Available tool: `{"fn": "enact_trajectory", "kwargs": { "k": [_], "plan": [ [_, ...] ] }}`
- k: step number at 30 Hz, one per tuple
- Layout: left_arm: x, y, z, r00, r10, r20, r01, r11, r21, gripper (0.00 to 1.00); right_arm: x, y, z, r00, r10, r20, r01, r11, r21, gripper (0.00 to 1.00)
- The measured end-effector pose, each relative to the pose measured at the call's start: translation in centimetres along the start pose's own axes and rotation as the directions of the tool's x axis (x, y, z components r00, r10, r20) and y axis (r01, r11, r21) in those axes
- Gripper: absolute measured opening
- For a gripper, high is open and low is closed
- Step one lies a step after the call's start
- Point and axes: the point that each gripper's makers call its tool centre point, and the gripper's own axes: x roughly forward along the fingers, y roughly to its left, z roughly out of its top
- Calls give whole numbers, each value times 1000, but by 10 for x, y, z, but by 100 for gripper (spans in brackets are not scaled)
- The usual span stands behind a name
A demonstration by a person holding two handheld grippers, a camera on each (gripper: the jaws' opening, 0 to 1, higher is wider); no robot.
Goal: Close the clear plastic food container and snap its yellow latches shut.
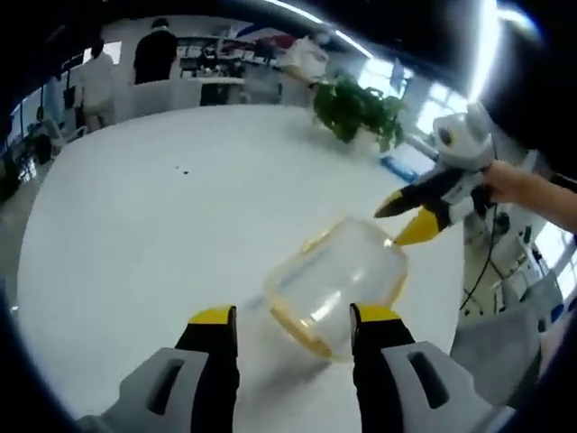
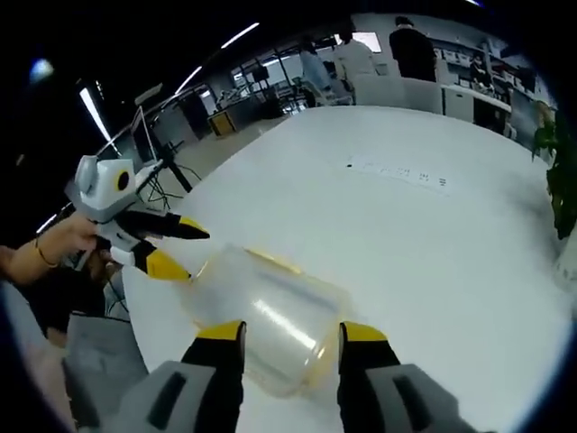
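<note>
- On the white worktop (image 1: 135,234) lies the clear food container (image 1: 338,284), its lid seemingly in place, yellow latches (image 1: 317,240) along the rim; whether any is snapped I cannot tell.
- Left tool (image 1: 293,316): jaws apart, flanking the near edge of the container, holding nothing.
- Right tool (image 2: 290,332): jaws likewise apart against the container's opposite side, empty.
- Potted plant (image 1: 359,110) stands well beyond the container.
- Risk, judged: smooth worktop, light container. A one-sided push on a latch may slide or tip it; the other tool must brace.
</note>
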Motion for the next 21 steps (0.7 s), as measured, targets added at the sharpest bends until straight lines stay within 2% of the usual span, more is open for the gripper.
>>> {"fn": "enact_trajectory", "kwargs": {
  "k": [1,11,14,16,18,21],
  "plan": [
    [-1,-1,2,1000,-1,3,1,1000,10,50,0,3,0,1000,12,-5,-12,999,-42,40],
    [-6,-6,10,1000,20,8,-21,986,168,55,3,21,3,999,40,-32,-45,986,-163,46],
    [-6,-11,11,1000,13,1,-13,977,213,59,3,25,1,997,50,-57,-61,974,-216,47],
    [-5,-14,11,1000,9,-1,-8,963,270,61,4,26,1,997,52,-65,-66,970,-235,47],
    [-3,-17,12,1000,10,-2,-9,956,293,62,4,28,0,996,57,-74,-74,966,-249,48],
    [-1,-21,12,1000,-8,-5,9,958,287,62,5,29,1,995,65,-77,-83,962,-259,47]
  ]
}}
